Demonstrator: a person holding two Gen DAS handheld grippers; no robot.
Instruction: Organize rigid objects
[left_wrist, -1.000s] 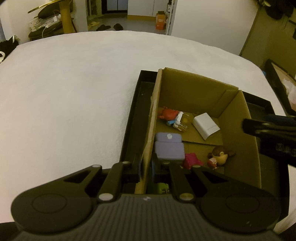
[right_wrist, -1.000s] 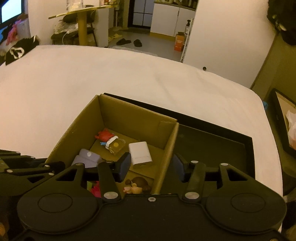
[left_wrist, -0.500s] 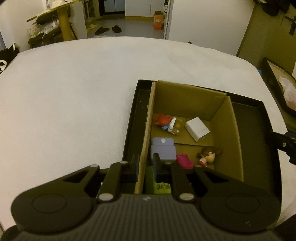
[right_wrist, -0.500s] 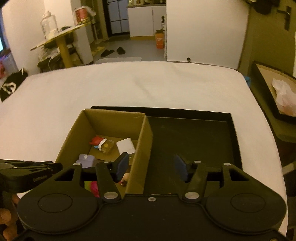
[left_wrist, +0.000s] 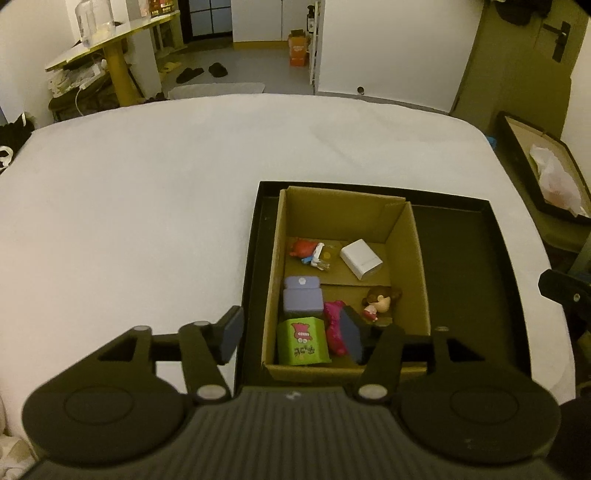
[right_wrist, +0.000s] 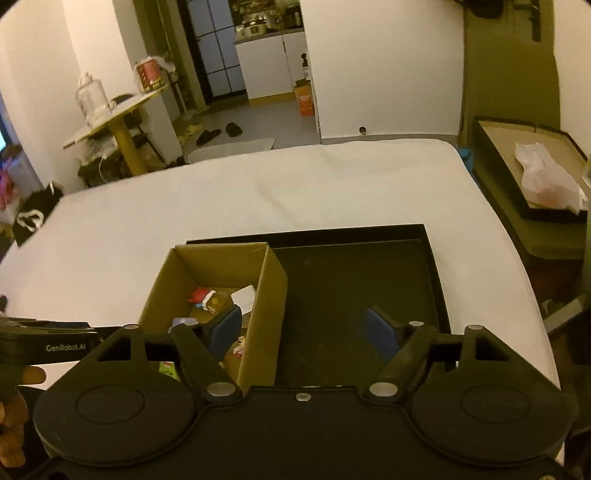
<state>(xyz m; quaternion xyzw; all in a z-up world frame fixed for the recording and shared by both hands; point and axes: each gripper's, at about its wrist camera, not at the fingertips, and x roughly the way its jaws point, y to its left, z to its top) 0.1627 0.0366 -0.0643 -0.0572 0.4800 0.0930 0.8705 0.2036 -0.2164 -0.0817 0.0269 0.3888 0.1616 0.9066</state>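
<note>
A cardboard box (left_wrist: 406, 243) stands in the left part of a black tray (left_wrist: 461, 266) on a white bed. Inside lie a green carton (left_wrist: 302, 341), a lilac block (left_wrist: 301, 295), a pink toy (left_wrist: 334, 328), a brown-haired doll (left_wrist: 378, 301), a white box (left_wrist: 360, 258) and a red figure (left_wrist: 306, 249). My left gripper (left_wrist: 290, 332) is open and empty, raised above the box's near left wall. My right gripper (right_wrist: 303, 330) is open and empty, its jaws either side of the box's right wall (right_wrist: 264, 306); the tray (right_wrist: 351, 280) lies beyond.
The white bed (left_wrist: 129, 221) spreads left and far. A dark open case with a white bag (right_wrist: 543, 181) sits right of the bed. A yellow-legged table (right_wrist: 118, 122) and slippers stand on the floor beyond.
My left gripper let go of the box's left wall, opened wide and pulled back and up. My right gripper also rose and drew back. The box now stands in the tray.
</note>
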